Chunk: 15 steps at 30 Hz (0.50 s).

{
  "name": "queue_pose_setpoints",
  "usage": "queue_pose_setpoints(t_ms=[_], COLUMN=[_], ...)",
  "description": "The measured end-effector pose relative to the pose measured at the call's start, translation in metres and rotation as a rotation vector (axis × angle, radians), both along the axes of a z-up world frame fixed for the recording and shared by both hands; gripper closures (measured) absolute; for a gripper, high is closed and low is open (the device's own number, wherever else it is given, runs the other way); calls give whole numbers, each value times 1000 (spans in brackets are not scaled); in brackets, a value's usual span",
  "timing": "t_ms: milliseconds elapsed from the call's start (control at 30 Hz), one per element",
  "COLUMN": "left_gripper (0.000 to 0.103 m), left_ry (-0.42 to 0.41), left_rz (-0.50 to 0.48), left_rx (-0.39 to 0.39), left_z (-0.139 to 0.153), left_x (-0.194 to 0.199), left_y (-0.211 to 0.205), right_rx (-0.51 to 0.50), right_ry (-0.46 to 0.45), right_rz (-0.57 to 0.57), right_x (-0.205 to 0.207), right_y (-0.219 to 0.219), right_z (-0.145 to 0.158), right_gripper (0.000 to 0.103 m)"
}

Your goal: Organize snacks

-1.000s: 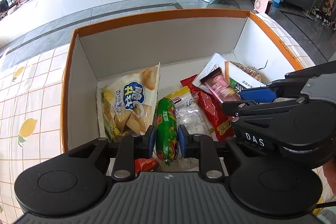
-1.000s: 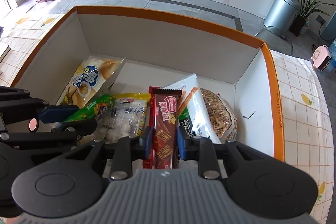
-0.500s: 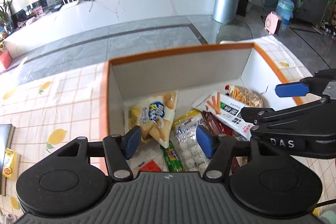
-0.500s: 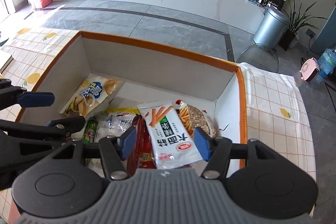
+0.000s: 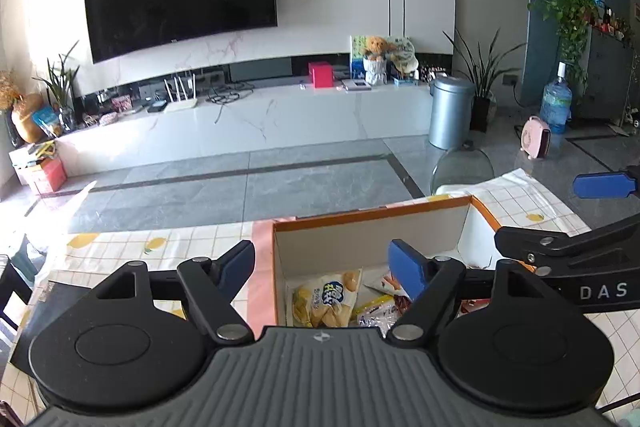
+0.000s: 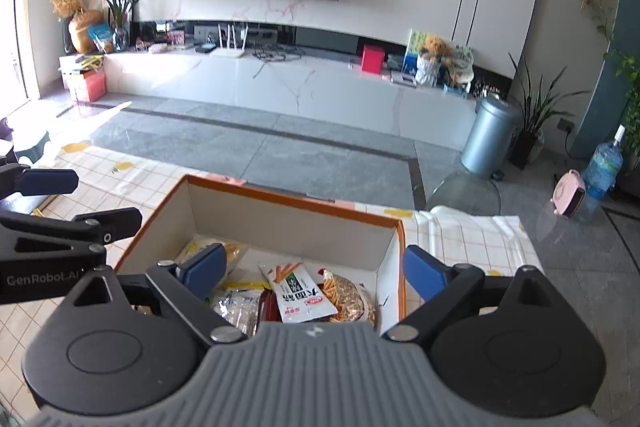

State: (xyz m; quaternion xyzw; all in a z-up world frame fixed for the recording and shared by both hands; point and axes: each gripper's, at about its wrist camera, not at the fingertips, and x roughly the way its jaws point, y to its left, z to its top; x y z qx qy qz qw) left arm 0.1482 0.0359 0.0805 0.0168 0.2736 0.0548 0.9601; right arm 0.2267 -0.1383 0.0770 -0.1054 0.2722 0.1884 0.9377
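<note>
The left claw (image 5: 325, 269) is seen with its blue pads spread wide apart, having just been opening, and nothing is held between them. The right claw (image 6: 316, 269) is likewise spread wide, its jaws just opened, with nothing gripped. Both are held above the near edge of an orange-rimmed cardboard box (image 6: 288, 223) that is set on a surface covered by a checked cloth with lemon prints (image 5: 168, 247).

The snacks are found inside the box. A yellow chip bag (image 5: 324, 301) is laid against the left inner wall. A clear packet of white candies (image 6: 234, 309) is placed beside it, toward the middle. A white packet printed with orange sticks (image 6: 298, 293) is rested on top of a red wrapper (image 6: 267, 307), and a round brown snack bag (image 6: 352, 301) is tucked just to its right, near the right wall.

In the left view, the right claw's dark frame is seen at the right edge.
</note>
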Motion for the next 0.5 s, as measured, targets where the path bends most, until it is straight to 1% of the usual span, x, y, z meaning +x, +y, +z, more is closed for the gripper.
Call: queue_pose_setpoints(t_ms=[67, 100, 167, 267, 400, 500], left_gripper=[11, 8, 7, 6, 6, 5], left_ry=[-44, -69, -112, -158, -196, -202], left_rz=[16, 24, 30, 27, 23, 20], left_rx=[36, 57, 92, 129, 147, 145], left_z=[7, 11, 14, 15, 11, 7], left_x=[-12, -20, -32, -53, -75, -85], left_y=[-3, -6, -11, -22, -33, -36], right_rx=[12, 15, 19, 38, 87, 150], right_ry=[-54, -81, -133, -182, -179, -172], right_rz=[14, 20, 25, 28, 33, 39], right_x=[-20, -31, -51, -79, -109, -131], right_y=[-4, -7, -12, -20, -30, -41], right_z=[8, 10, 14, 18, 14, 4], right_gripper=[5, 4, 4, 4, 4, 4])
